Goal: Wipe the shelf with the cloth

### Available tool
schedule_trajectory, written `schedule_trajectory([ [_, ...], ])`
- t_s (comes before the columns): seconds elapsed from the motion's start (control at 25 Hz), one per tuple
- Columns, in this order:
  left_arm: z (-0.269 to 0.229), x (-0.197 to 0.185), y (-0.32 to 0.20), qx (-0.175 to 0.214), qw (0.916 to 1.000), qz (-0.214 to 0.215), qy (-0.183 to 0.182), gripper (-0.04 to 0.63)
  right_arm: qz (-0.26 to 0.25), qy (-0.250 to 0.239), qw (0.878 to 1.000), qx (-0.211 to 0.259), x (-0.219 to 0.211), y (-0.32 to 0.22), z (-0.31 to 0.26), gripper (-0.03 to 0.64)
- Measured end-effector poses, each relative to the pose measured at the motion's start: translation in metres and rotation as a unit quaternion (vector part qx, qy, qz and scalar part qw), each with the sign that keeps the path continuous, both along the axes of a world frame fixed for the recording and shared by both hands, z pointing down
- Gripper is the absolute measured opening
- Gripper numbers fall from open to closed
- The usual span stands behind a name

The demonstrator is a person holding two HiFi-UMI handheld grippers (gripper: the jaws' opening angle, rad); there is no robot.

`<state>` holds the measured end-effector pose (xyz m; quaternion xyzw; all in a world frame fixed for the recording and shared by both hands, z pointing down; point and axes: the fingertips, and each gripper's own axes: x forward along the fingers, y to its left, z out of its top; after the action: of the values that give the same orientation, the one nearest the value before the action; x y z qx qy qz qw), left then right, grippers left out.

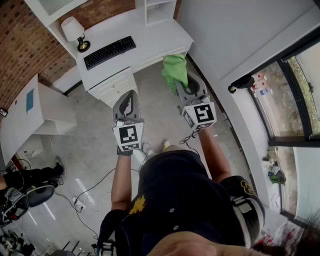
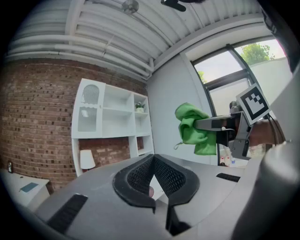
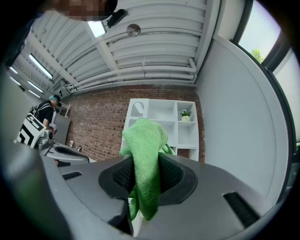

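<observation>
- The green cloth (image 1: 174, 70) is up in the air, pinched in the jaws of the right gripper (image 1: 182, 80), well short of the white shelf (image 1: 157, 10).
- In the right gripper view the jaws are pressed together on the cloth (image 3: 145, 164). One fold bunches above them and the rest hangs down between the pads.
- The person's right arm is stretched forward, holding that gripper out near the corner of the white tabletop (image 1: 150, 35).
- The left gripper (image 1: 129, 97) is held out beside it, a little further back over the floor (image 1: 90, 135), with the left arm also extended.
- Its jaws are closed tip to tip with nothing between them (image 2: 152, 171).
- A keyboard (image 1: 109, 52) and a small lamp (image 1: 75, 31) sit on the tabletop against the brick wall.
</observation>
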<state>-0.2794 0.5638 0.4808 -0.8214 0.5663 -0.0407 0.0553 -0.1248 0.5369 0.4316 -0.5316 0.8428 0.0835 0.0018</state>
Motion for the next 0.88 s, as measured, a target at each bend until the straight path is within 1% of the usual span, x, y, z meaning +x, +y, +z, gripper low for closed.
schedule_trajectory([
  [0.12,0.001,-0.023,-0.01,0.007,0.9997,-0.009,-0.022,0.018,0.011,0.017,1.0,0.016,-0.007,0.001,-0.006,0.098],
  [0.2,0.004,-0.029,-0.01,0.0,0.9999,-0.003,-0.014,0.018,0.026,0.021,0.999,0.016,-0.005,0.01,-0.005,0.098],
  [0.32,0.001,-0.027,-0.009,-0.005,0.9998,0.02,-0.001,0.018,0.045,0.019,0.999,0.019,0.001,0.017,-0.008,0.098],
  [0.48,0.004,-0.003,-0.014,-0.014,0.9991,0.039,-0.001,0.018,0.044,-0.012,0.999,0.024,0.014,0.013,-0.013,0.098],
  [0.56,0.008,0.012,-0.027,-0.019,0.9989,0.044,-0.002,0.018,0.041,-0.02,0.999,0.022,0.025,0.002,-0.011,0.099],
  [0.76,0.013,0.049,-0.081,-0.023,0.9986,0.043,-0.018,0.018,0.042,-0.022,0.999,0.02,0.066,-0.045,-0.002,0.101],
  [0.88,0.016,0.079,-0.127,-0.028,0.9986,0.031,-0.033,0.018,0.035,-0.028,0.999,0.016,0.1,-0.092,0.006,0.101],
])
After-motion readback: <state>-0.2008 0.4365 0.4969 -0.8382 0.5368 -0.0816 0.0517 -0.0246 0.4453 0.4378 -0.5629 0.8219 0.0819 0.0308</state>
